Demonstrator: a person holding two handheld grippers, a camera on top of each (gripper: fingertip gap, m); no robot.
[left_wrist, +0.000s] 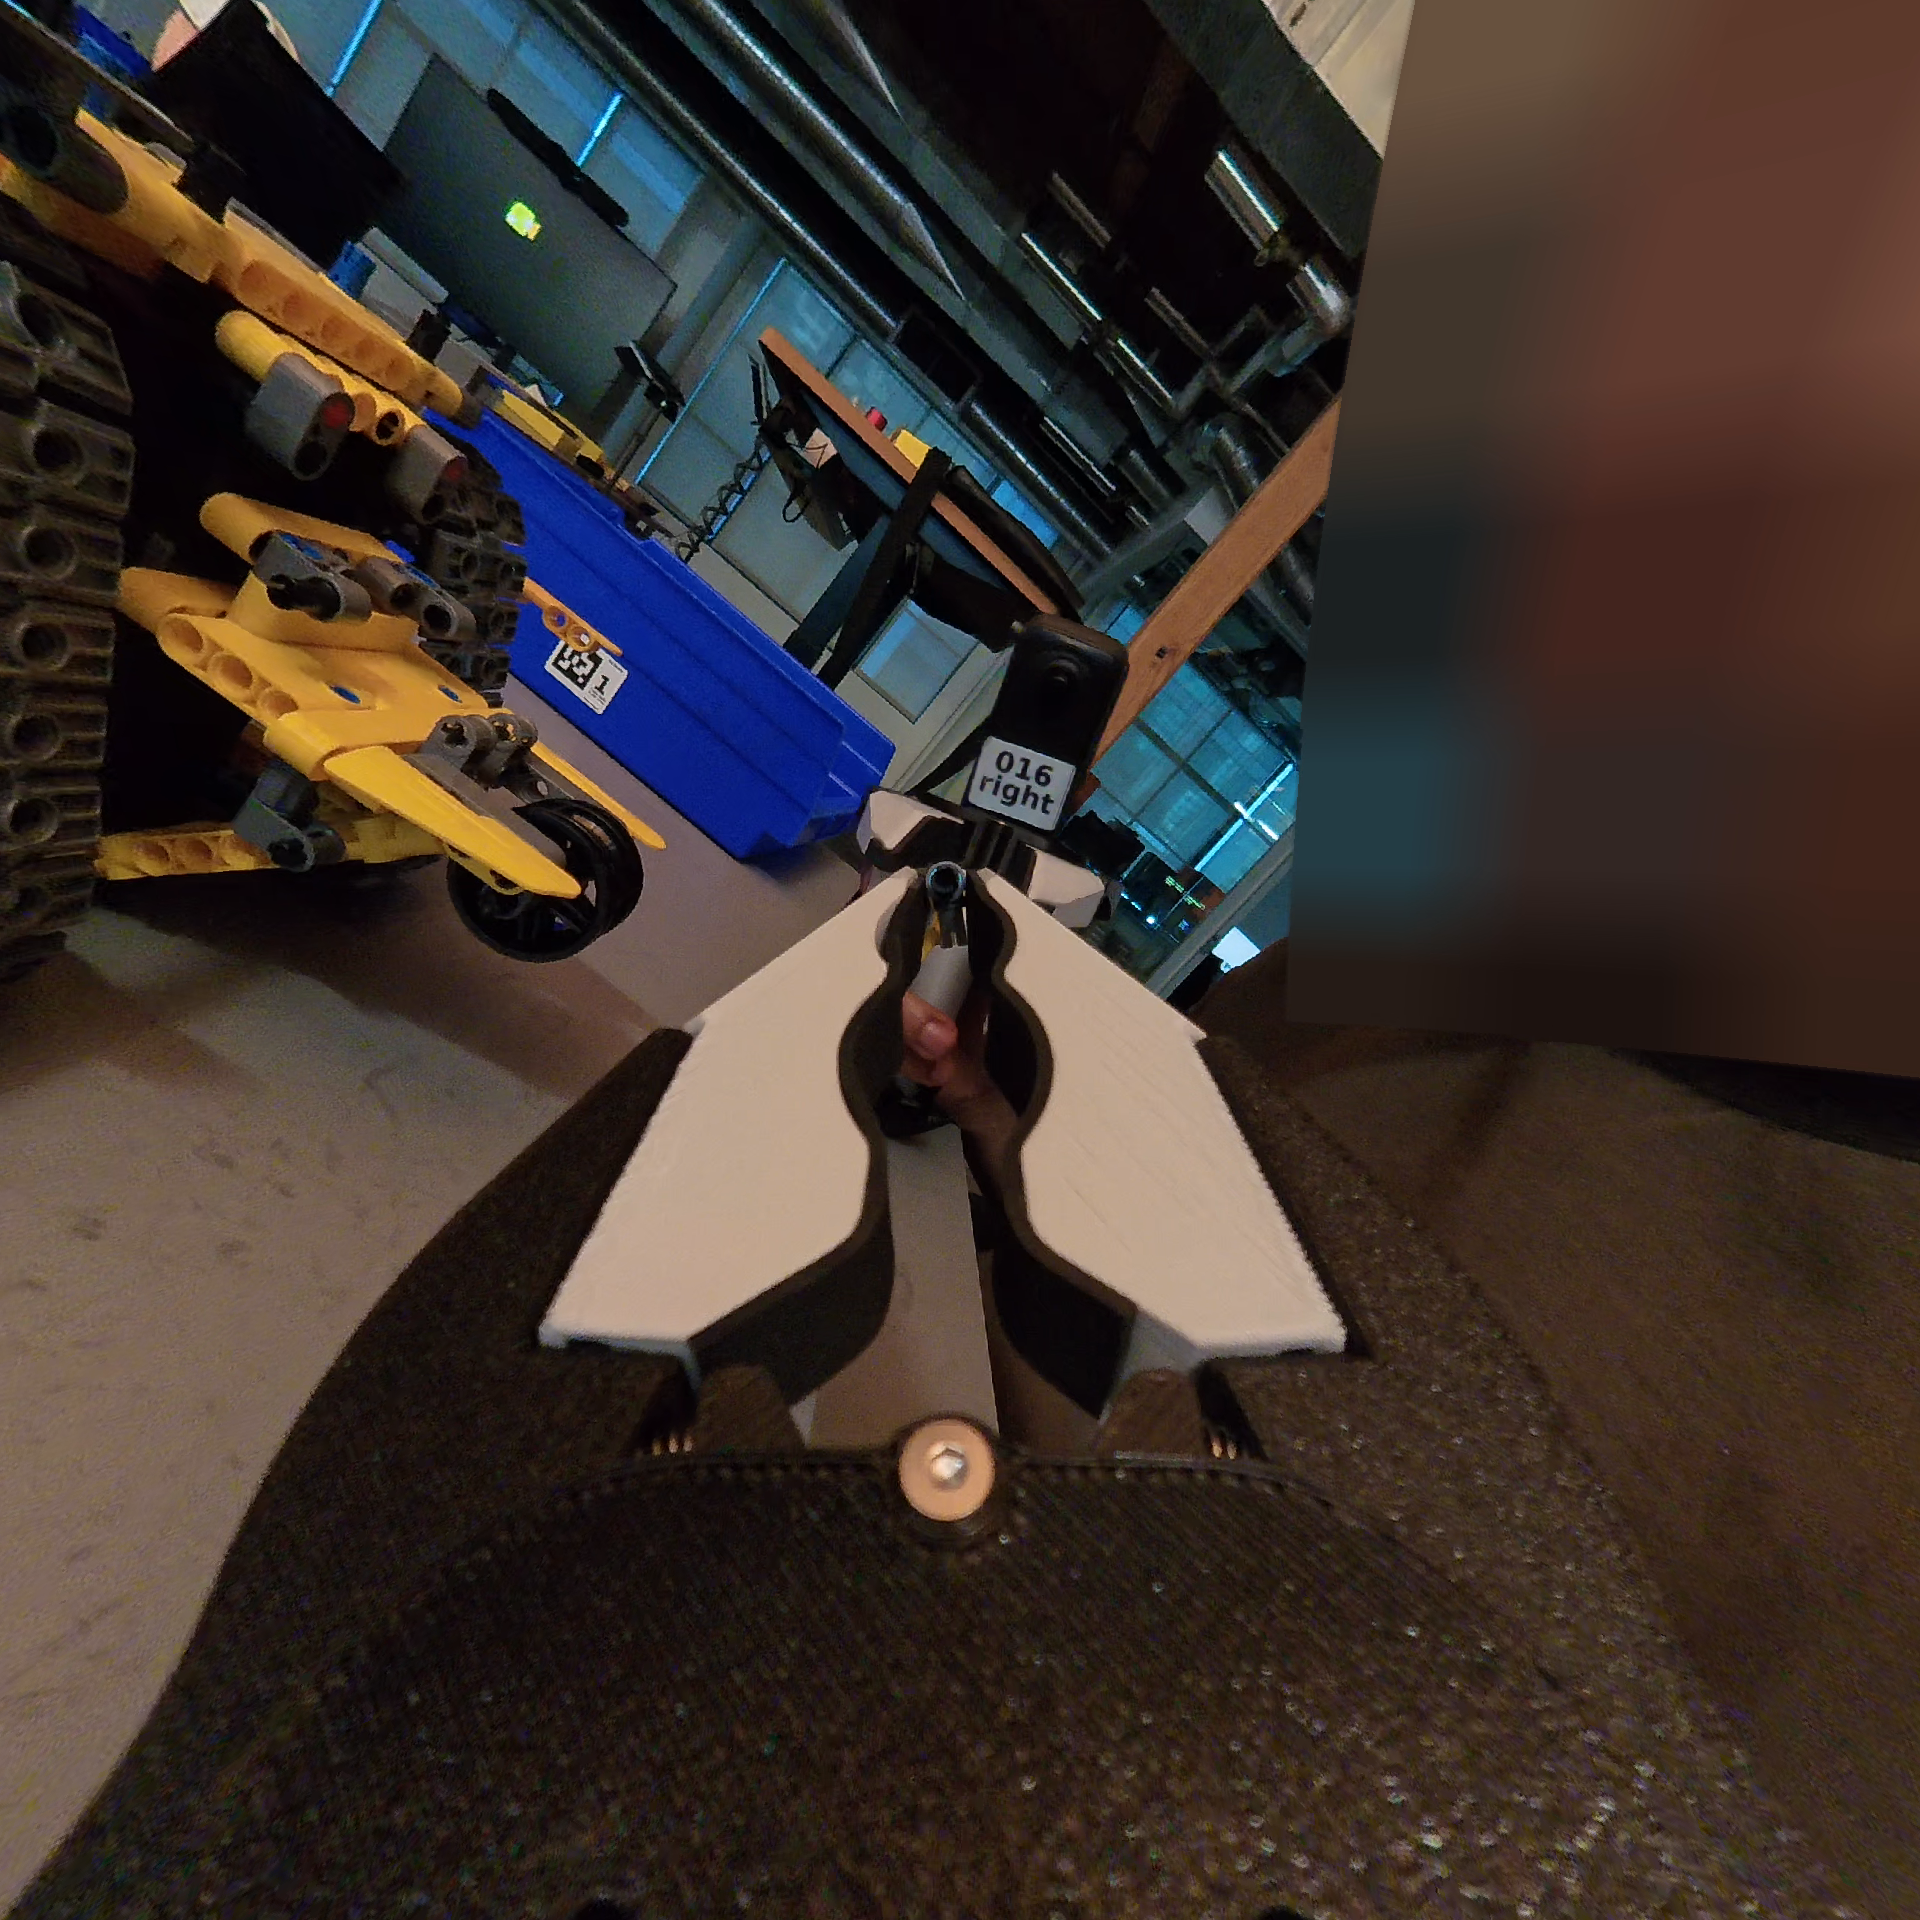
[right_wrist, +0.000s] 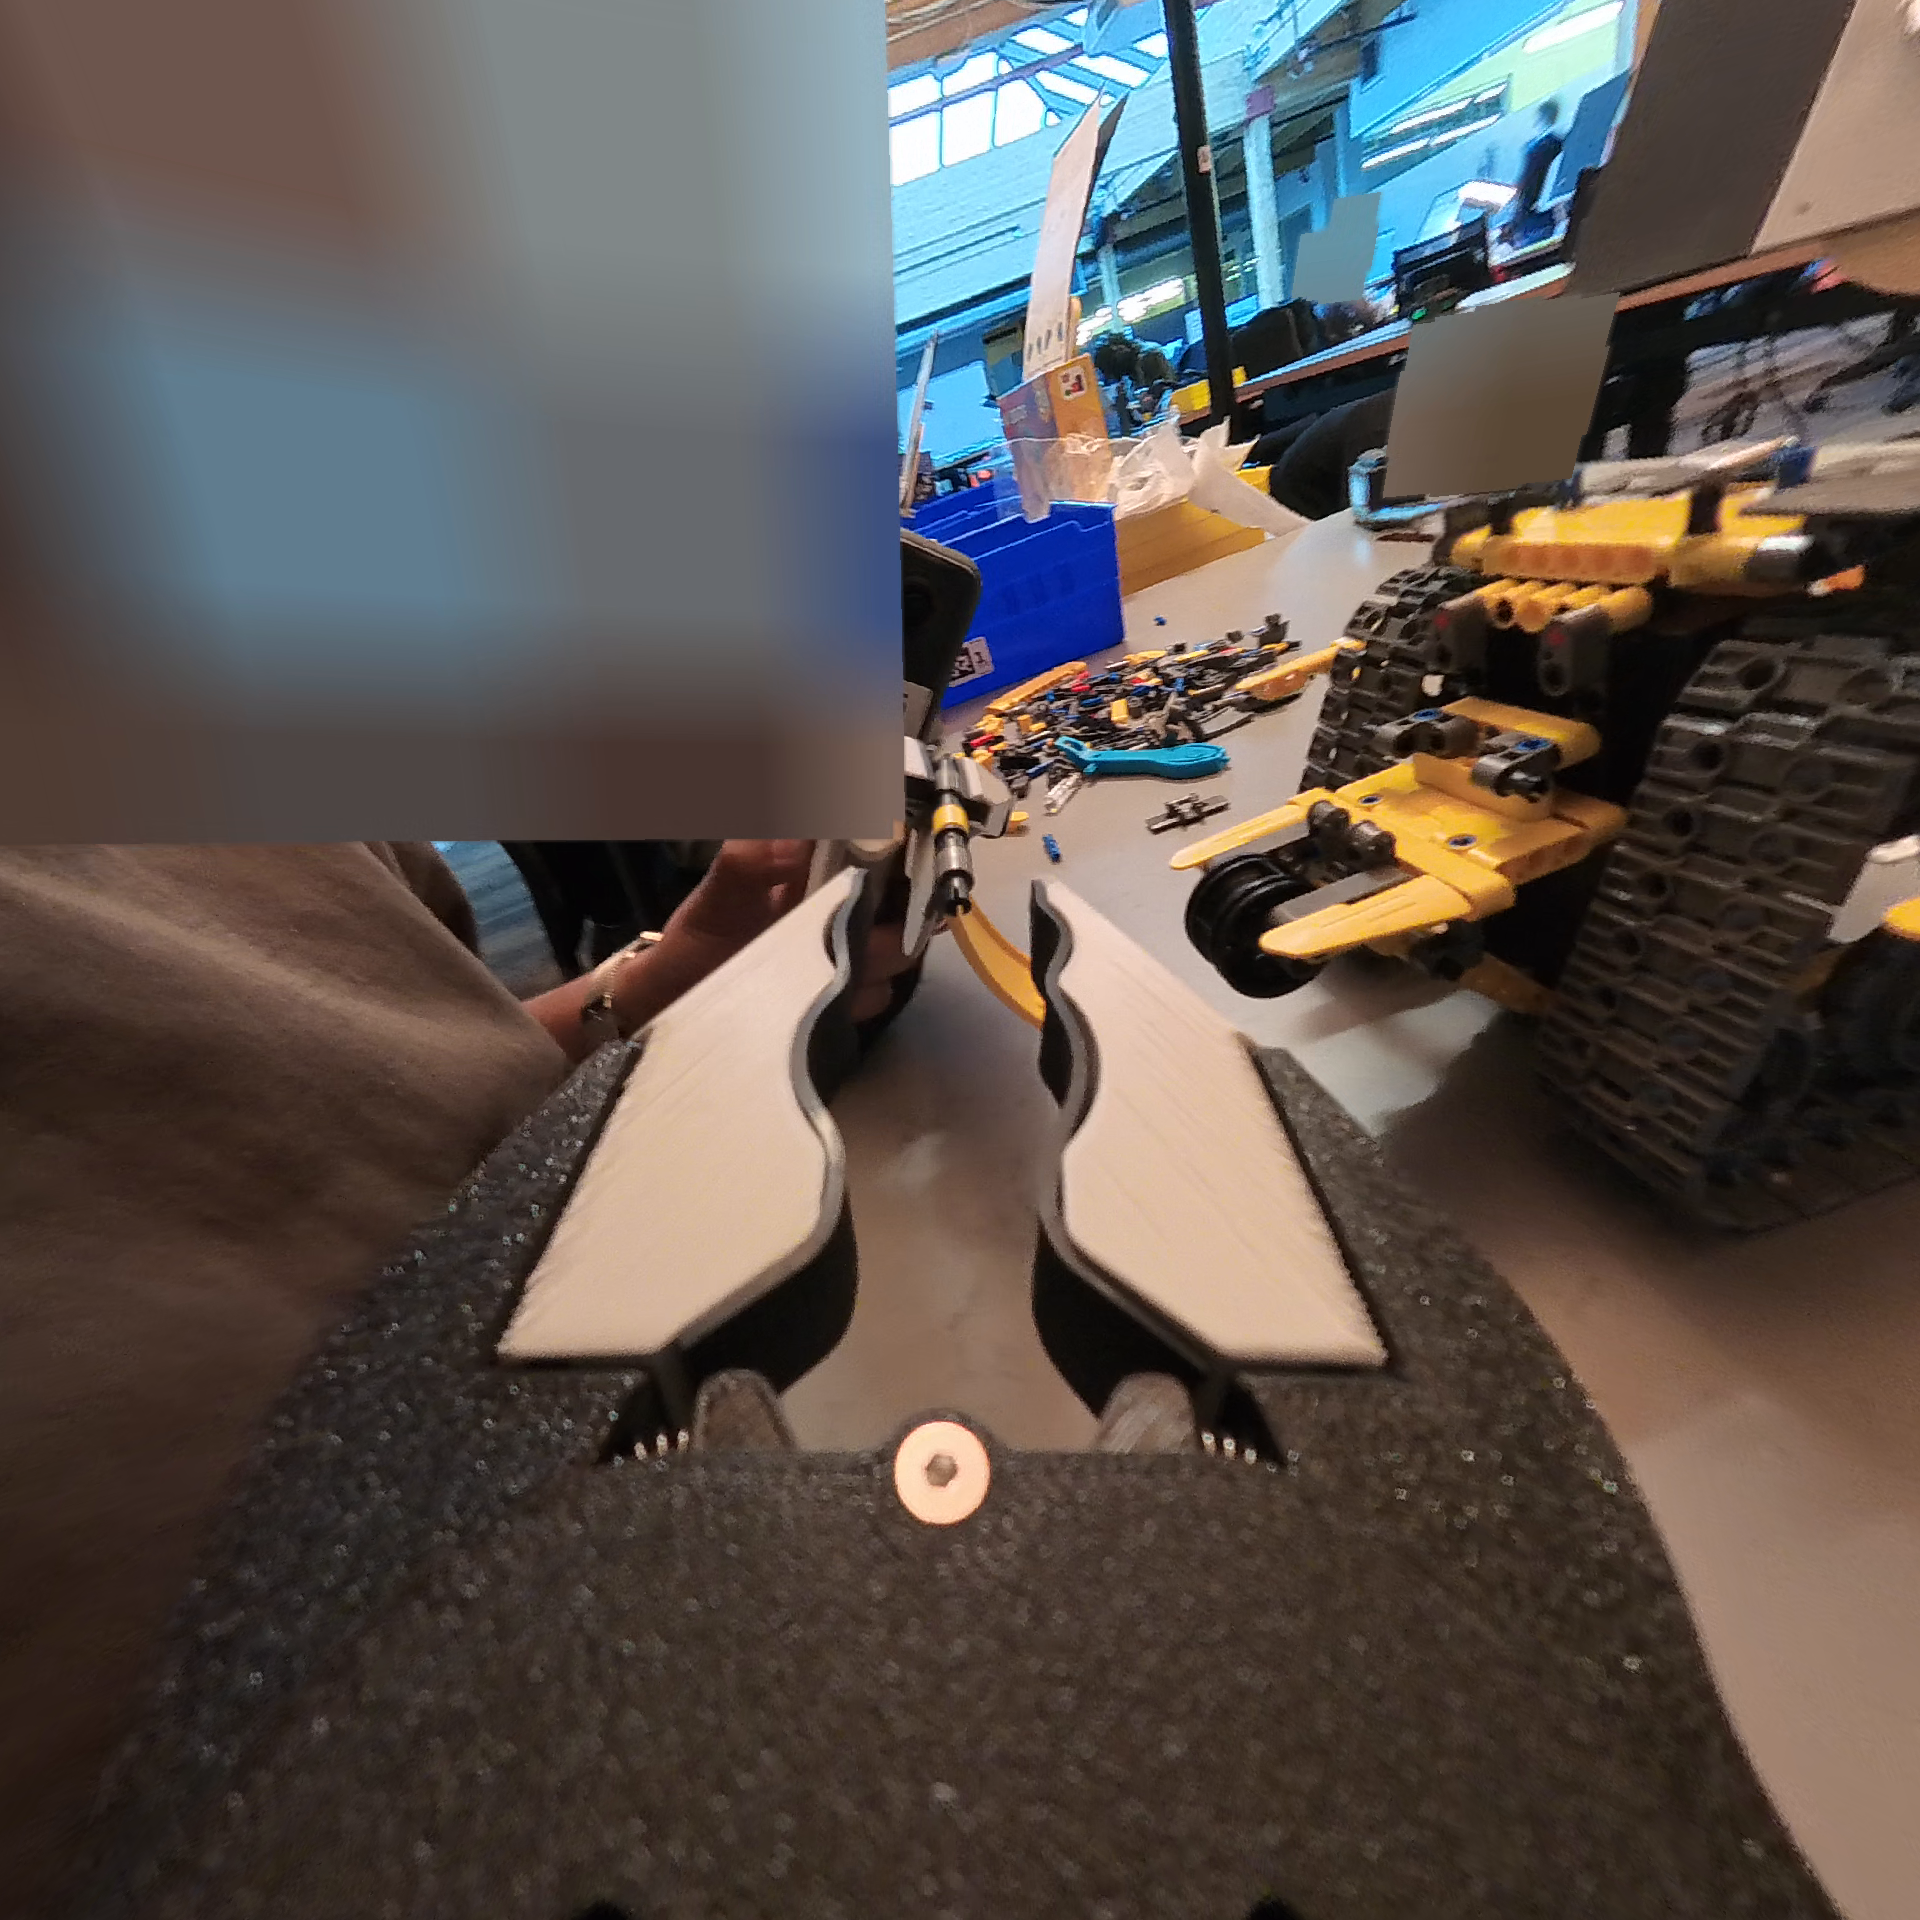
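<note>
left gripper pinched on small pin assembly, presented tip-first toward right gripper, parted, empty; tracked yellow model beside.

Our left hand-held gripper and right hand-held gripper: white wavy-edged fingers, black liners, speckled black bodies, one silver hex screw each. Brown sleeve; wristwatch.
</note>
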